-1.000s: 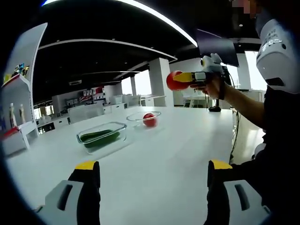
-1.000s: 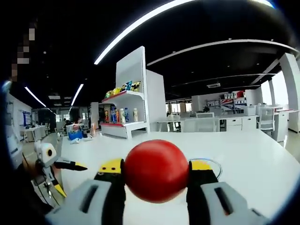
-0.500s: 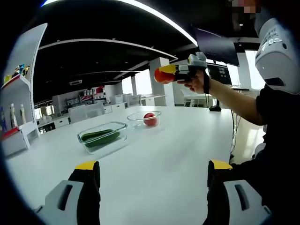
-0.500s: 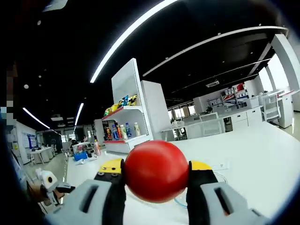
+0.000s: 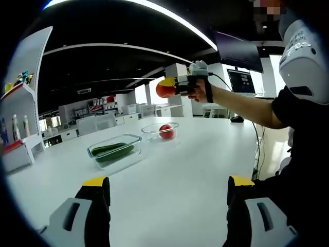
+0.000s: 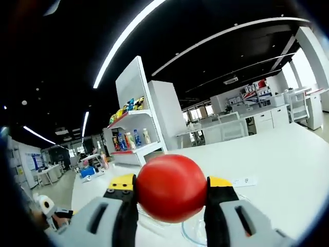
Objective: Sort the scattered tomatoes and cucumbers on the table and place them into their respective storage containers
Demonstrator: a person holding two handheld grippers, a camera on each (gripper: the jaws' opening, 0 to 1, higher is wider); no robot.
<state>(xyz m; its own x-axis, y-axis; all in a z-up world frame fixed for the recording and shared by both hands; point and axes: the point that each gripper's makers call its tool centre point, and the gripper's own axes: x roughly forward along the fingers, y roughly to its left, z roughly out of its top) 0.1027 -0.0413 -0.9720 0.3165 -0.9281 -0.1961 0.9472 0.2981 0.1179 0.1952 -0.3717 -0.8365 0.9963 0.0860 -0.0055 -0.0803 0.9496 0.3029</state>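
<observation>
**Gripping a tomato above the round bowl**

Gripping a red tomato between its yellow-tipped jaws, the right gripper is held up in the air over the white table; in the right gripper view the tomato sits squarely between both pads, and the rim of a clear round bowl shows just below it. In the left gripper view that same gripper, held in a person's hand, hangs above and a little to the left of the bowl, which already contains one tomato. Just beside the bowl, toward the left of that view, stands a clear rectangular container with cucumbers lying in it. The left gripper is low over the near part of the table, its jaws spread wide with nothing between them. A white shelf unit with bottles and packets stands in the background of the right gripper view.
</observation>
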